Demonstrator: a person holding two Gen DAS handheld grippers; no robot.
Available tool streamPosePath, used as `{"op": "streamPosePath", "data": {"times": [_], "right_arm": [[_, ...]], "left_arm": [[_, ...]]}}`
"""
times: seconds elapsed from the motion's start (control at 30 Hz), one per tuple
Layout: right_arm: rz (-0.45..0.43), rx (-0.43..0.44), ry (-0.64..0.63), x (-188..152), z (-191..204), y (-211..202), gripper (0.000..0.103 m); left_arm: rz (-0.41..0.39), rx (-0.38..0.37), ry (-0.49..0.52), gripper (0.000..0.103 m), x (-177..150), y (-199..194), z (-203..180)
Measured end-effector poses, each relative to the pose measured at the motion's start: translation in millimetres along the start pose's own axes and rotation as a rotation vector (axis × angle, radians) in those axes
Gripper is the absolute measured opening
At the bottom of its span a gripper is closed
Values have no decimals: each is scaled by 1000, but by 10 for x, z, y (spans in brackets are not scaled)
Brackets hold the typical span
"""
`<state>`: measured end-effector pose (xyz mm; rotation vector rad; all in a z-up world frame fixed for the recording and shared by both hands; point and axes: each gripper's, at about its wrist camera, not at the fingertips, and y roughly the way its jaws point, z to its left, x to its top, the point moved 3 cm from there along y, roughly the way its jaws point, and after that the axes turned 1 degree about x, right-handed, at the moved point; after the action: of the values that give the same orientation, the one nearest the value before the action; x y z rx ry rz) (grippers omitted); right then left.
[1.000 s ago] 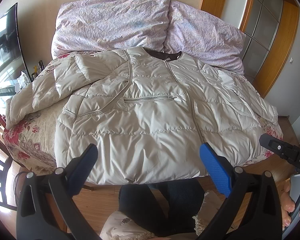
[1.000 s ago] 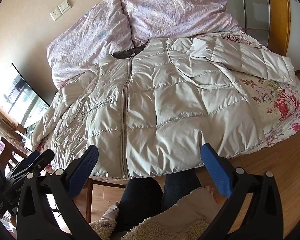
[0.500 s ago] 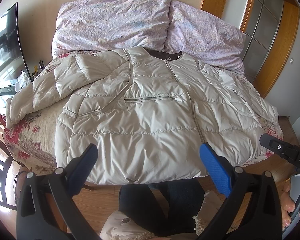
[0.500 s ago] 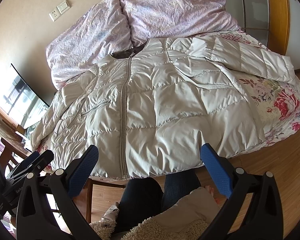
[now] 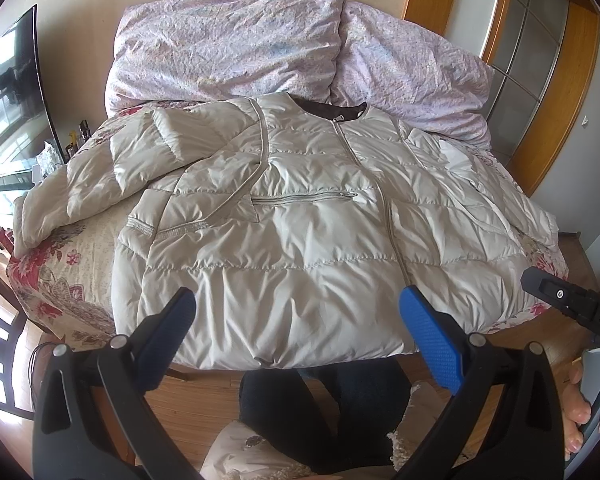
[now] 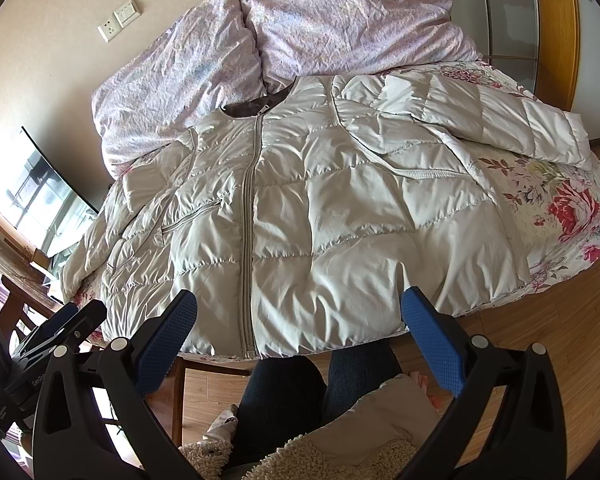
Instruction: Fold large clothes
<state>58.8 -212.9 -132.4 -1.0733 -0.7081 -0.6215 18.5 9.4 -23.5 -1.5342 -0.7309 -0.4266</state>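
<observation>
Left wrist view shows a pale quilted puffer jacket (image 5: 312, 232) lying front-up and zipped on the floral bedspread (image 5: 56, 280), collar toward two lilac pillows (image 5: 228, 44) at the headboard, hem hanging just over the near edge of the bed. The left gripper (image 5: 296, 336) hovers short of that hem with its blue-padded jaws spread wide and nothing between them. From the right wrist view, the right gripper (image 6: 298, 330) is likewise wide open and empty, poised near the hem just right of the zip (image 6: 246, 216). One sleeve (image 5: 96, 184) runs out toward the bed's left edge, partly folded over itself near the shoulder; the other sleeve (image 6: 480, 116) lies angled out across the bedspread on the right. By the look of it no fold has been made yet: the jacket is laid out and this is the approach before the first grasp. The next move probably calls for each gripper to travel outward to a sleeve or side seam, pinch the slippery, puffy fabric firmly, and bring it across the chest toward the zip.
</observation>
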Motion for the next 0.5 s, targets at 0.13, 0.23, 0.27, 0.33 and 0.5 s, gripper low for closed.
{"op": "streamPosePath", "data": {"times": [0.13, 0.23, 0.27, 0.33, 0.5], "right_arm": [[0, 0, 1, 7, 0, 0, 102], [0, 0, 0, 5, 5, -5, 102], [0, -1, 0, 12, 2, -4, 102], [-1, -2, 0, 15, 2, -3, 102], [0, -1, 0, 28, 1, -2, 102]], "left_arm": [[0, 1, 0, 101, 0, 0, -13], [0, 1, 0, 101, -1, 1, -9], [0, 1, 0, 101, 0, 1, -14], [0, 1, 1, 101, -1, 1, -10], [0, 2, 0, 101, 0, 1, -14]]}}
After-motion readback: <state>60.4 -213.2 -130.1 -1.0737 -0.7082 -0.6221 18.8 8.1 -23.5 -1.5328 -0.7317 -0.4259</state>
